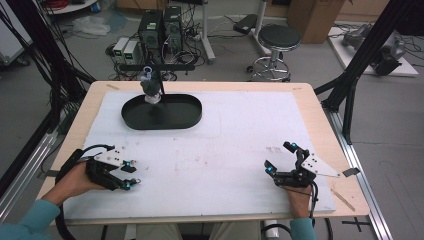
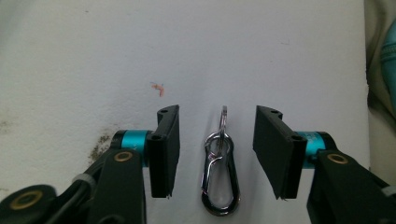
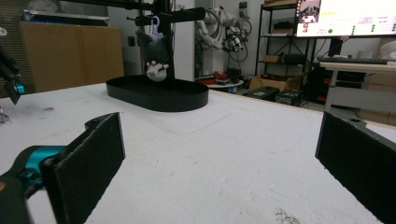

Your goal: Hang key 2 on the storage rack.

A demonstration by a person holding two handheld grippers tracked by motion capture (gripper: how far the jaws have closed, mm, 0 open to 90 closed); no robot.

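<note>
In the left gripper view we see a silver carabiner (image 2: pixel 220 179) lying flat on the white worktop (image 2: pixel 233 56) between our left gripper's (image 2: pixel 217 154) fingers (image 2: pixel 166 149), which stand apart on either side without touching it; its thin key ring end points to 12 o'clock. Our right gripper (image 1: pixel 284 159), at 4 o'clock on the worktop, has its fingers (image 3: pixel 88 163) spread wide with nothing between them. At 11 o'clock sits a black oval tray (image 1: pixel 180 117), where a small plush toy (image 1: pixel 150 87) hangs from a black stand (image 1: pixel 175 66).
</note>
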